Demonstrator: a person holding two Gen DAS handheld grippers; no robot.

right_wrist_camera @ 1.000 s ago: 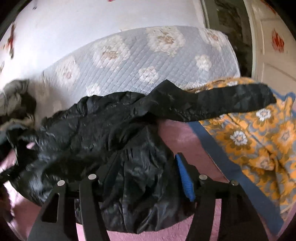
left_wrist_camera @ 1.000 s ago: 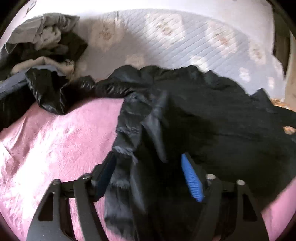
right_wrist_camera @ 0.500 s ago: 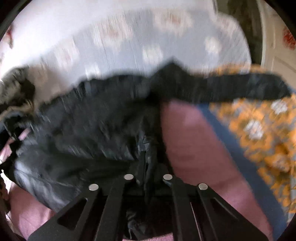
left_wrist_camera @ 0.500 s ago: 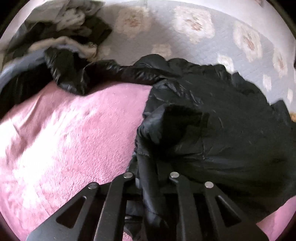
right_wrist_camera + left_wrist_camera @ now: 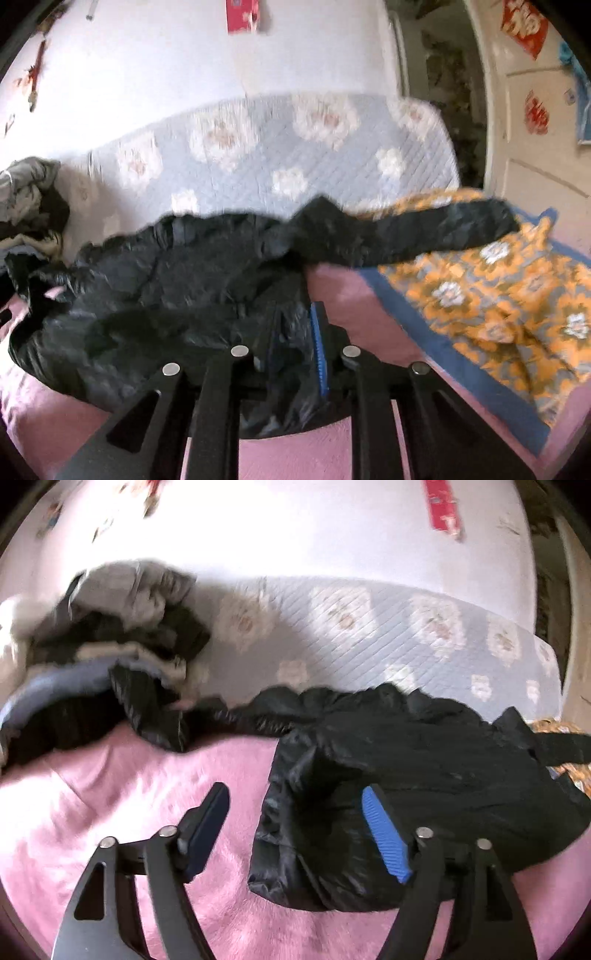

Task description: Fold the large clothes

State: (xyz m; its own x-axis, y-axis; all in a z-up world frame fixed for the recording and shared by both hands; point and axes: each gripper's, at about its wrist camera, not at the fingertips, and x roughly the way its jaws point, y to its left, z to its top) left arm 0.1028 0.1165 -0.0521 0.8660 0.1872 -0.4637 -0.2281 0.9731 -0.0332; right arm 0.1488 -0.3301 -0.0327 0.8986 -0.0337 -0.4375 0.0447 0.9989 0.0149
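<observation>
A large shiny black puffer jacket [image 5: 424, 775] lies spread on a pink fuzzy blanket [image 5: 129, 794]. It also shows in the right wrist view [image 5: 177, 288], with one sleeve [image 5: 424, 232] stretched to the right over an orange floral quilt. My left gripper [image 5: 295, 827] is open and empty, its blue pads [image 5: 384, 834] either side of the jacket's near left edge. My right gripper [image 5: 295, 343] is nearly shut, pinching the jacket's near right hem between its blue pads [image 5: 318, 350].
A heap of grey, white and black clothes [image 5: 122, 627] lies at the back left. A quilted grey floral cover [image 5: 351, 627] stands against the white wall behind. An orange floral quilt with blue border [image 5: 498, 295] lies at the right, beside a door [image 5: 535, 129].
Half a second ago both grippers were shut on the jacket's hem. My left gripper has opened and let go, and both have lifted and pulled back. The right one still holds the hem.
</observation>
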